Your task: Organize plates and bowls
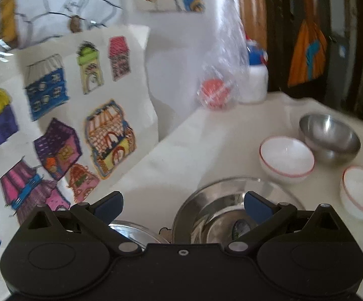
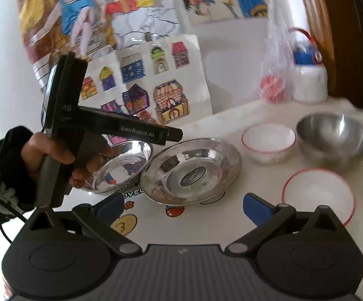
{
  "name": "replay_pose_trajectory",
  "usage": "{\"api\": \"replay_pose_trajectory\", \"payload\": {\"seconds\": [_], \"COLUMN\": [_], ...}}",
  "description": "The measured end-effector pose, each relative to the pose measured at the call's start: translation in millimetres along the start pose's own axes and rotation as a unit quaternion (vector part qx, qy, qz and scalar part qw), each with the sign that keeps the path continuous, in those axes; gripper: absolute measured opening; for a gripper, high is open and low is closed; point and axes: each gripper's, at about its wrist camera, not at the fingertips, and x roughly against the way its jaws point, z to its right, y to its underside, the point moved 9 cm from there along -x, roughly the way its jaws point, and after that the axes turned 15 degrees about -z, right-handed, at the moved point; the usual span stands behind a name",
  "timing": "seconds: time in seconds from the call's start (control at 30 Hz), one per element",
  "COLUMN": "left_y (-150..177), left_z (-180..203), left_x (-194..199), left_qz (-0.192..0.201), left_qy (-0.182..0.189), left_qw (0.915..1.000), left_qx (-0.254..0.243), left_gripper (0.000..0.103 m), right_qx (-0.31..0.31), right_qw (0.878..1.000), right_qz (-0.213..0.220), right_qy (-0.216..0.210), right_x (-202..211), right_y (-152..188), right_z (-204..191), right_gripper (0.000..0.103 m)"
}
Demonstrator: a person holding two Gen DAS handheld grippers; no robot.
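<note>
Both claws are hanging above a white tabletop [image 2: 231, 228] with nothing between their blue pads.

Left claw [image 1: 182, 207]: jaws spread wide, empty, hovering over a shallow steel plate [image 1: 221, 200]. A second steel dish [image 1: 133, 230] is peeking out just left of it, mostly hidden behind the claw body. The right wrist view is showing this tool from the side, gripped by a hand [image 2: 56, 155] in a dark sleeve [image 2: 3, 170].

Right claw [image 2: 182, 207]: jaws also spread wide, empty, sitting above the near edge of the tabletop.

Tableware, right wrist view:
- two steel plates side by side, touching or nearly so: the left one [image 2: 121, 168] partly behind the hand, the right one [image 2: 191, 170] carrying a small label at its centre
- a white bowl with red rim [image 2: 269, 143] behind and right of the plates
- a deep steel bowl [image 2: 334, 140] just right of that
- a second red-rimmed white bowl [image 2: 319, 195] nearest, by the right pad

A white bottle with blue cap [image 2: 309, 77] and a clear plastic bag [image 2: 277, 57] are standing at the back. Coloured house drawings [image 1: 76, 115] are leaning against the wall.
</note>
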Motion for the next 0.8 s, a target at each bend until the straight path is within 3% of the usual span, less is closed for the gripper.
{"api": "replay_pose_trajectory", "payload": {"seconds": [0.3, 0.5, 0.8], "left_y": [-3.8, -6.8, -6.7], "left_z": [5.6, 9.8, 12.9], "left_x": [-27.7, -39.3, -47.3], "left_qz": [-0.022, -0.029, -0.048], "left_qy": [0.019, 0.024, 0.044], "left_qw": [0.9974, 0.9955, 0.9918], "left_qx": [-0.066, -0.087, -0.11], "left_gripper": [0.102, 0.102, 0.099], "right_qx": [-0.118, -0.135, -0.154], "right_qw": [0.993, 0.991, 0.988], "right_qz": [-0.012, -0.02, -0.016], "right_qy": [-0.012, 0.0, -0.015], "right_x": [-31.1, -47.2, -56.8], "right_y": [4.4, 0.3, -6.5], "right_z": [19.1, 25.2, 22.4], "right_gripper": [0.103, 0.103, 0.102]}}
